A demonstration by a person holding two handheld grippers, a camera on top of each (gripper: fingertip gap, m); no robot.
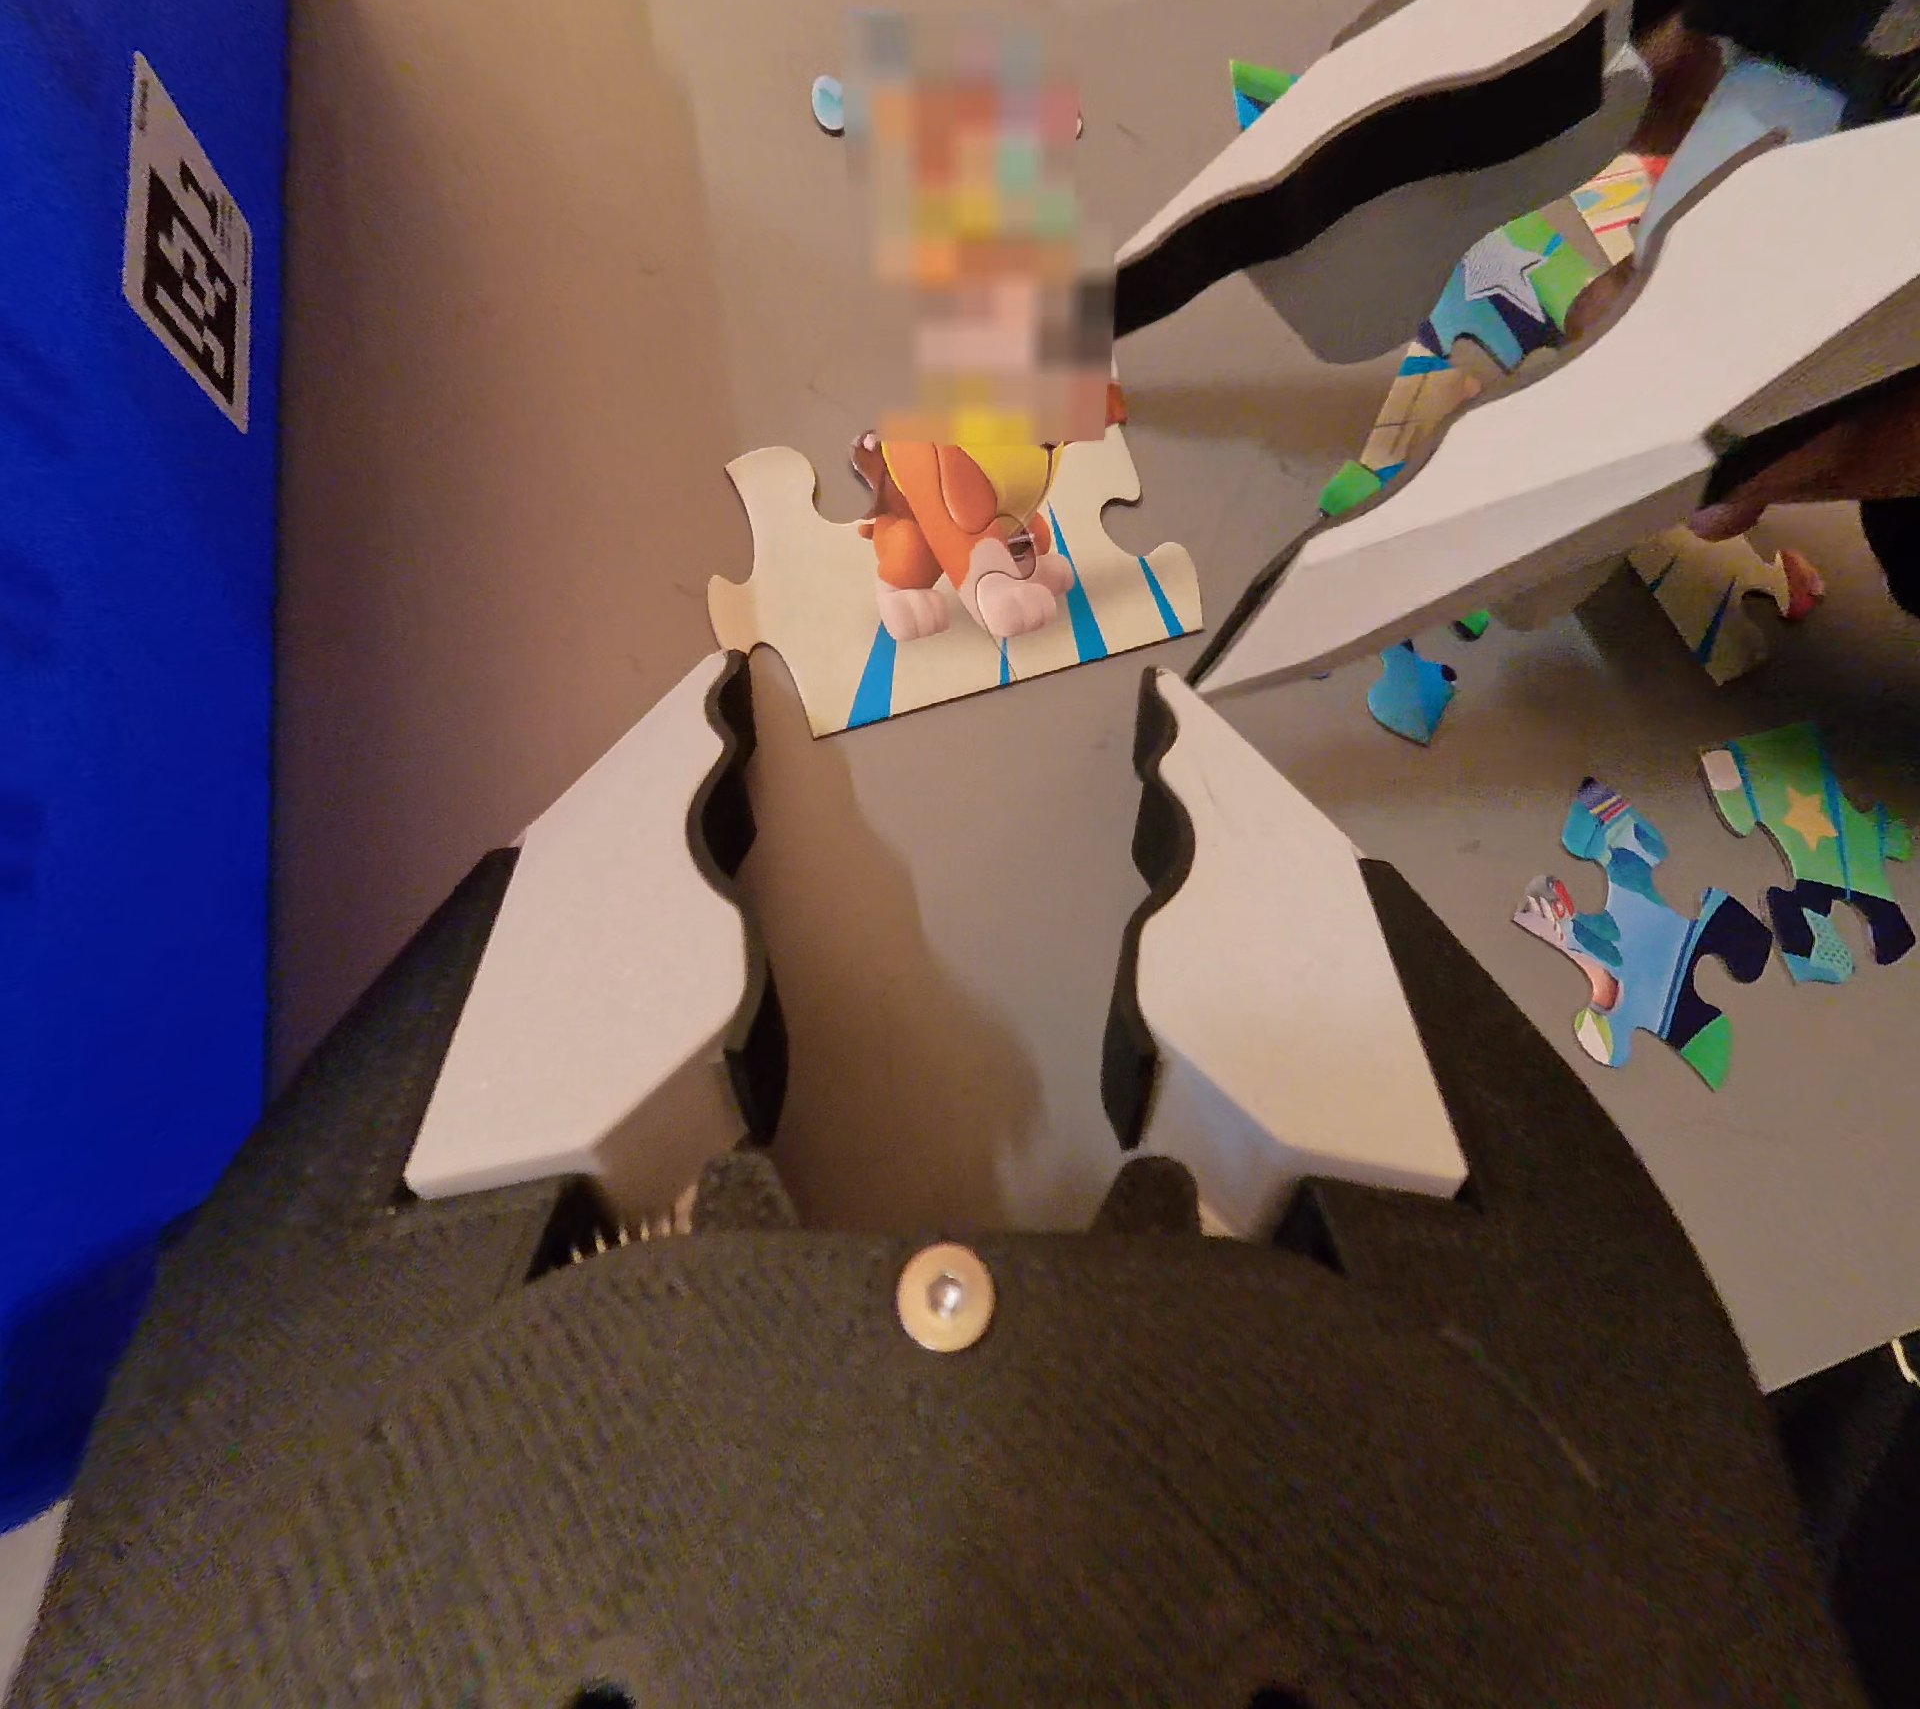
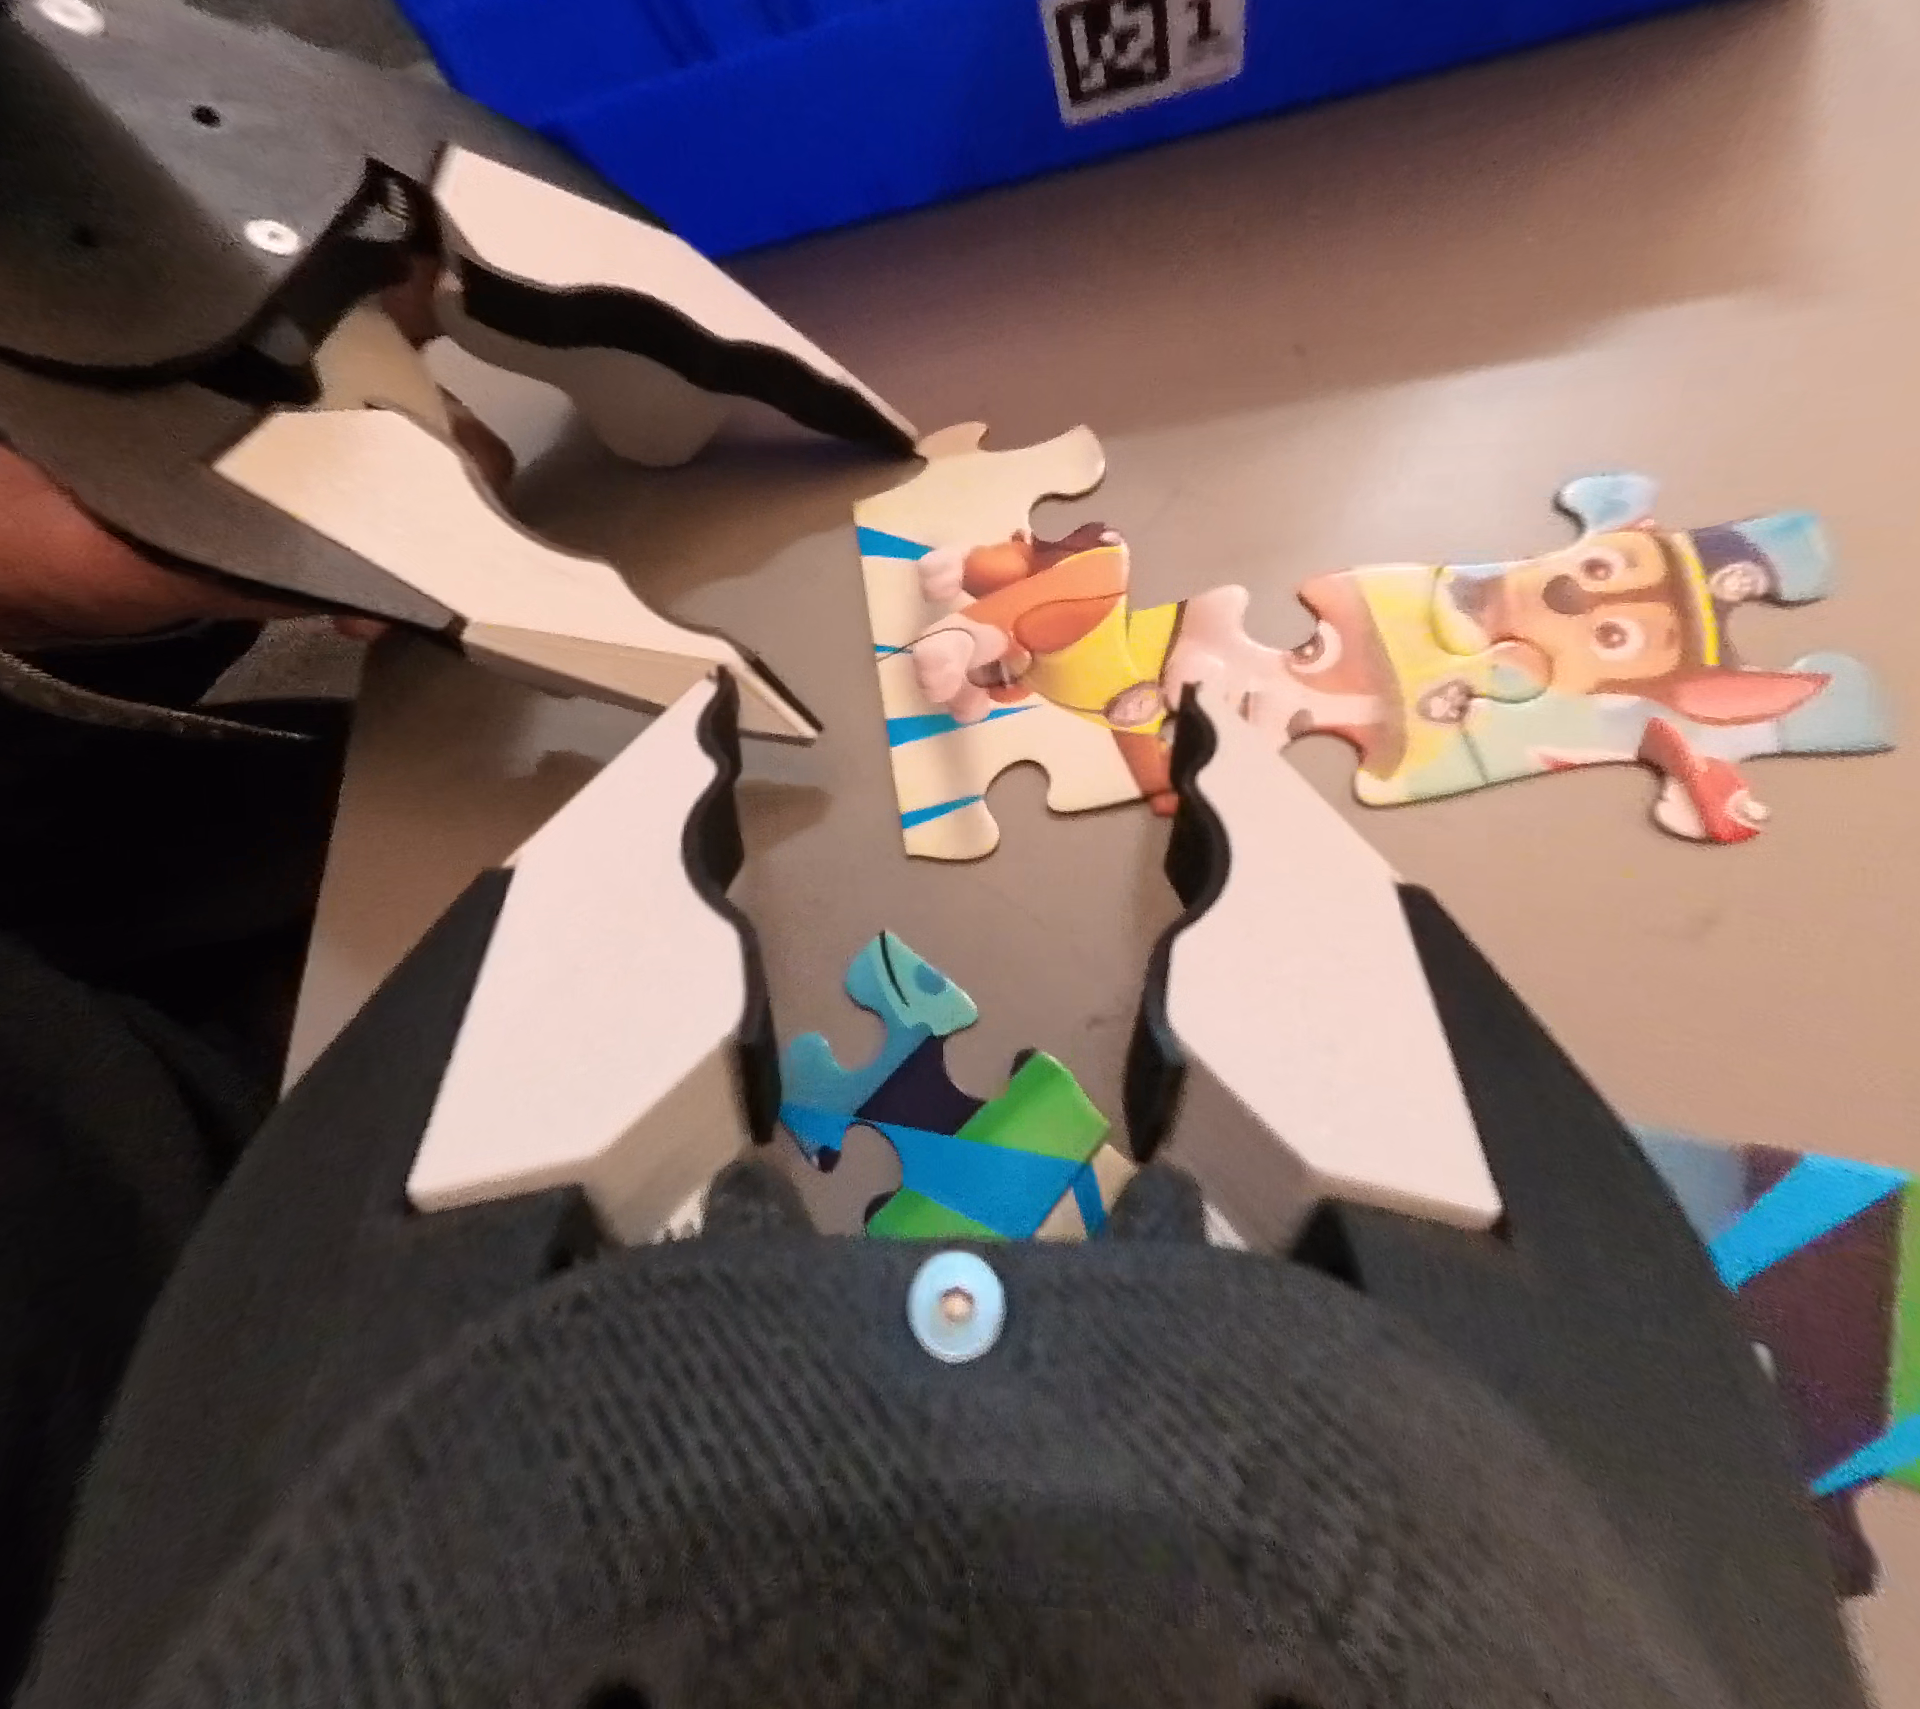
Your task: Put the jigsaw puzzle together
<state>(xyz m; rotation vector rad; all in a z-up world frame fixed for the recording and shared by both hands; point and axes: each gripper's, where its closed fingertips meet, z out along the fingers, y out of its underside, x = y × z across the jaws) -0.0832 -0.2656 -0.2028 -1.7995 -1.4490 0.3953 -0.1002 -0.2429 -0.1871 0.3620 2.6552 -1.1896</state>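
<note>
Warm dim light, soft shadows, slight blur, wide-angle bending at edges.

Right gripper (image 2: 951, 703) wide open at centre over joined puzzle pieces (image 2: 997, 641), blue bin (image 2: 831, 49) across top, left gripper (image 2: 862, 589) open at left

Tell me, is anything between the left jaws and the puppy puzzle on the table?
Nothing visible. The left gripper is open and empty, with only bare table before the puppy puzzle. One fingertip sits right at its corner. The right gripper, also open, hovers beside it.
</note>
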